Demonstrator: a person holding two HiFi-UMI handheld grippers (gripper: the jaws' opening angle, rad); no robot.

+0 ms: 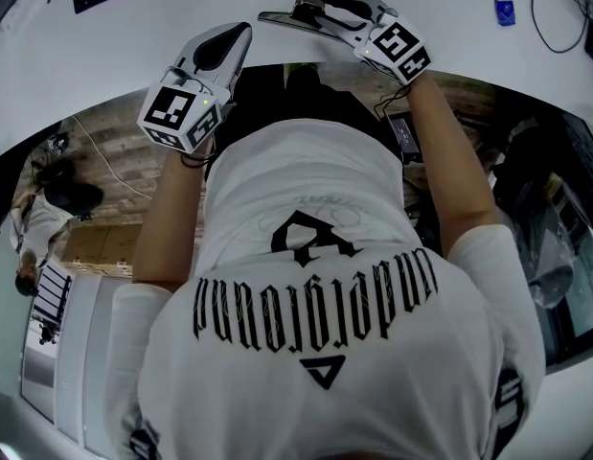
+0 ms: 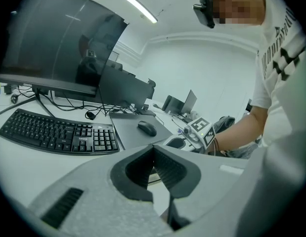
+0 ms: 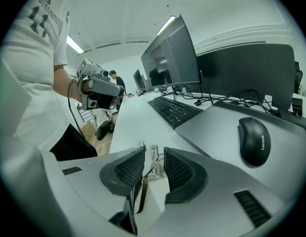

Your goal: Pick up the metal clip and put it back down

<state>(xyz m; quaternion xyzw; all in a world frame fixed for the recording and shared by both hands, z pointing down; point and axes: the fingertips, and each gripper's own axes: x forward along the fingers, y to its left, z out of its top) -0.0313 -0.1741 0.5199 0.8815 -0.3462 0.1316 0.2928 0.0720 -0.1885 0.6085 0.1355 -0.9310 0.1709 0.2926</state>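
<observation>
The metal clip (image 3: pixel 150 163) stands on the white table (image 3: pixel 133 127) between the jaws of my right gripper (image 3: pixel 153 154), its two wire handles pointing up. It sits close to the left pad (image 3: pixel 127 169), and a thin gap shows between it and the right pad, so the jaws are open around it. In the head view the right gripper (image 1: pixel 277 16) lies low over the table's near edge and the clip is hidden. My left gripper (image 2: pixel 153 148) is held over the table edge (image 1: pixel 240 32), shut with nothing in it.
A black keyboard (image 3: pixel 175 110) and a black mouse (image 3: pixel 254 141) on a grey mat (image 3: pixel 217 127) lie beyond the clip, with a large monitor (image 3: pixel 170 58) behind. A small blue object (image 1: pixel 505 11) sits far right. The table's front edge (image 1: pixel 85 103) curves just below both grippers.
</observation>
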